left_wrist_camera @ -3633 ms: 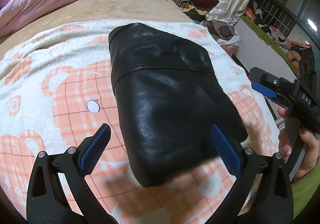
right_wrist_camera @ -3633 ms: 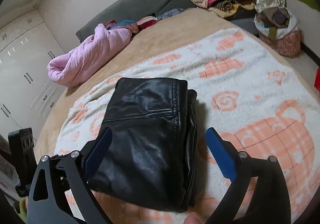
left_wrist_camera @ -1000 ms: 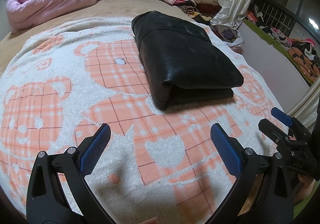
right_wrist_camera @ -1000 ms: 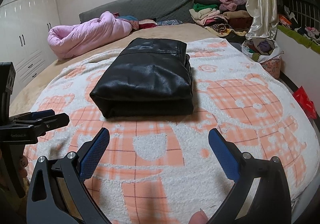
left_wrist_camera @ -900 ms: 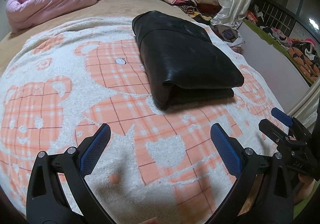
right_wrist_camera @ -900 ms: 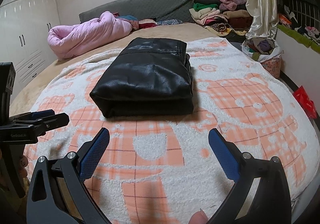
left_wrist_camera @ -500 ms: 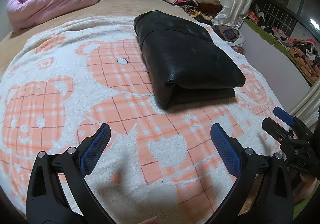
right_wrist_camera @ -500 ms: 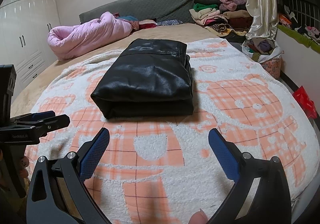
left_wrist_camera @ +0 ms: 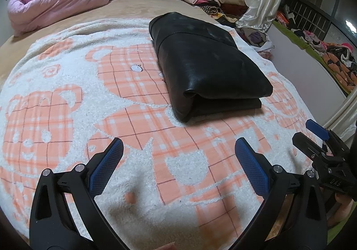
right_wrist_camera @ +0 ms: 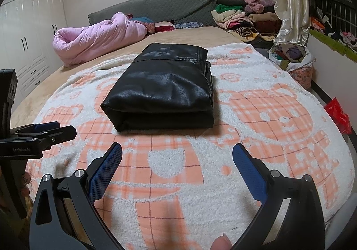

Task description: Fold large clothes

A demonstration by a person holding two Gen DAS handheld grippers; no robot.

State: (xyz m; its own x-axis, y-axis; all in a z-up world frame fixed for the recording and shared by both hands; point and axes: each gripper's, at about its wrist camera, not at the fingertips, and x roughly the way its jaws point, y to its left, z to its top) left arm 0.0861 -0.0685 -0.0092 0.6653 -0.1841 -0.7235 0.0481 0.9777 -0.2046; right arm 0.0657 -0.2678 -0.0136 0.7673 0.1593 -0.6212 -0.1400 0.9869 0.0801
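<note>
Both the left tongs [left_wrist_camera: 178,160] and the right tongs [right_wrist_camera: 177,159] hung spread and empty over the bear-print blanket [right_wrist_camera: 279,120], apparently because the black leather garment [right_wrist_camera: 162,87] beyond already lay folded mid-bed.

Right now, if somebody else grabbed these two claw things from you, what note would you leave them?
Left gripper: open, empty, held above the bear blanket, short of the garment.
Right gripper: open, empty, also short of it.
Black leather garment: folded into a compact stack of layers mid-blanket, touching neither gripper.
Done: this fold looks finished.
Left: perhaps move it aside; heaped clothes lie by the headboard, though whether they are next is unclear.
</note>
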